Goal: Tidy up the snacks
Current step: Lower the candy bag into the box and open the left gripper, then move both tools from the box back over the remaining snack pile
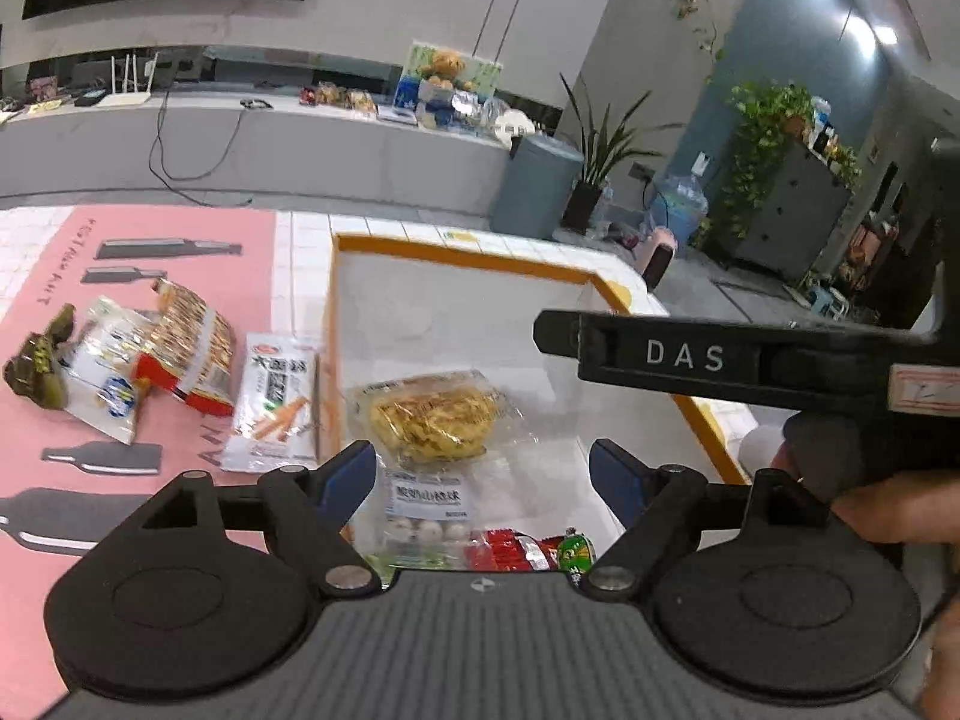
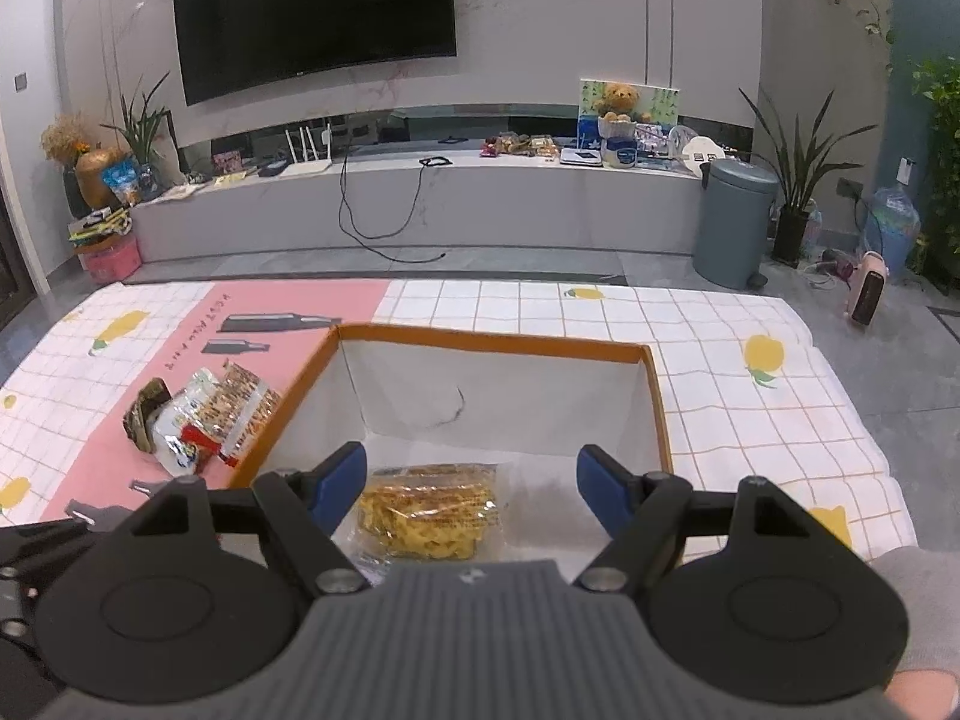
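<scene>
Left gripper (image 1: 483,474) wide open, empty, over crinkly noodle pack (image 1: 437,417) in box (image 1: 462,255); light, brittle, pinch edges.

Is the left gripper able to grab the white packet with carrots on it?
Probably yes. The left gripper is open and empty, and the carrot packet lies flat on the pink mat just outside the box wall, with nothing on top.
</scene>
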Available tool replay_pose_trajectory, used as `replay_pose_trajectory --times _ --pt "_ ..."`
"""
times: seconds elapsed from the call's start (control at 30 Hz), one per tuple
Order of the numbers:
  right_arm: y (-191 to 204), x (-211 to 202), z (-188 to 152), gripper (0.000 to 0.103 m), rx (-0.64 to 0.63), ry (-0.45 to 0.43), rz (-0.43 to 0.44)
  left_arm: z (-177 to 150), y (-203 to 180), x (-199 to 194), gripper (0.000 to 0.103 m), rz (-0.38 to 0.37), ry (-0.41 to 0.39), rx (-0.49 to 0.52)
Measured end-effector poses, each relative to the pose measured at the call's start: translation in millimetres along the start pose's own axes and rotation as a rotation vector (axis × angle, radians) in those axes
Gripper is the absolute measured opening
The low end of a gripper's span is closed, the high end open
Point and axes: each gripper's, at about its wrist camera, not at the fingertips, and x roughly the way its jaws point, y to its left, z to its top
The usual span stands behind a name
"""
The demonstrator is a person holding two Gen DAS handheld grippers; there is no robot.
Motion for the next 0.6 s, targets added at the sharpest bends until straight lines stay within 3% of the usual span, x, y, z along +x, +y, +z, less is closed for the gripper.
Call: replay_pose_trajectory --times 0.27,0.4,0.6 --pt "34 -10 -5 0.076 -0.073 -0.022 0.027 8 9 -39 0.095 0.091 -0.037 0.076" --pt "46 -19 -8 0.076 -0.044 -0.035 0.069 6 16 -62 0.095 0.133 -0.058 0.136" --pt "60 -39 -16 0.076 -0.023 -0.056 0.091 1 38 -88 0.095 0.183 -0.084 0.131"
